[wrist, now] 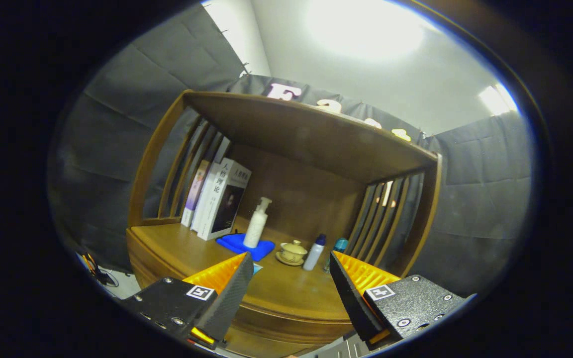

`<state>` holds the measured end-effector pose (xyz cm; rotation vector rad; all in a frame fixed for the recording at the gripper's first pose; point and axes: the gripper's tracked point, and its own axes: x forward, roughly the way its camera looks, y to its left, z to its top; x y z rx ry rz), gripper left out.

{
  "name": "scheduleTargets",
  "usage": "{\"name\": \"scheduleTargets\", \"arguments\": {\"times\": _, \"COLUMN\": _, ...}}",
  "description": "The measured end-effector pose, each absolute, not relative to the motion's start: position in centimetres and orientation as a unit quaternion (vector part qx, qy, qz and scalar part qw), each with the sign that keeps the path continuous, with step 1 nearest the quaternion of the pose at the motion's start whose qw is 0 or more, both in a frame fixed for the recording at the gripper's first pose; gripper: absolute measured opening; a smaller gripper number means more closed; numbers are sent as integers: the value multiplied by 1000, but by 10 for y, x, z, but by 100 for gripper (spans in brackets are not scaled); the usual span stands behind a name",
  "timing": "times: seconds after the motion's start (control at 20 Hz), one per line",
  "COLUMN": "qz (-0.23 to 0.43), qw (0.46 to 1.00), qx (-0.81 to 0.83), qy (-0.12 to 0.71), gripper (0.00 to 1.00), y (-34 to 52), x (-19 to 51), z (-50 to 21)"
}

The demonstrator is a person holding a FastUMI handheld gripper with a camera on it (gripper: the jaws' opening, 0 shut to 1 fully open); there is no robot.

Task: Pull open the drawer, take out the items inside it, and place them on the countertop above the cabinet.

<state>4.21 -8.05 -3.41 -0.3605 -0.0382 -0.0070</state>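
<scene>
Two orange-backed fingers (227, 278) are standing wide apart with nothing between them, so I am reading the gripper (291, 286) as open and empty, hovering just in front of the countertop (286, 293) at its curved front edge. Past the fingers, on that countertop, I am seeing a white pump bottle (257, 223) standing on a blue cloth (239, 244), a lidded teacup on a saucer (292, 251) just beside the cloth, two small bottles (315, 252) beside the cup, and books (219, 199) leaning toward the cabinet's slatted side. I am not making out the drawer from here; I judge it is sitting below the countertop, under the gripper's line of sight, so the pull is not yet begun. My worry is that I am aiming too high: dropping blind to find the handle could knock the fingers on the countertop lip. Later, crowding may tip the pump bottle or the cup.
</scene>
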Motion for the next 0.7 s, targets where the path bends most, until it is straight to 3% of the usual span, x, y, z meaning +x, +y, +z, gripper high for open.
{"name": "scheduleTargets", "arguments": {"times": 0.4, "qz": -110, "qw": 987, "qx": -113, "qy": 12, "gripper": 95, "y": -127, "x": 20, "z": -13}}
{"name": "scheduleTargets", "arguments": {"times": 0.7, "qz": -47, "qw": 995, "qx": -81, "qy": 31, "gripper": 95, "y": -78, "x": 25, "z": -33}}
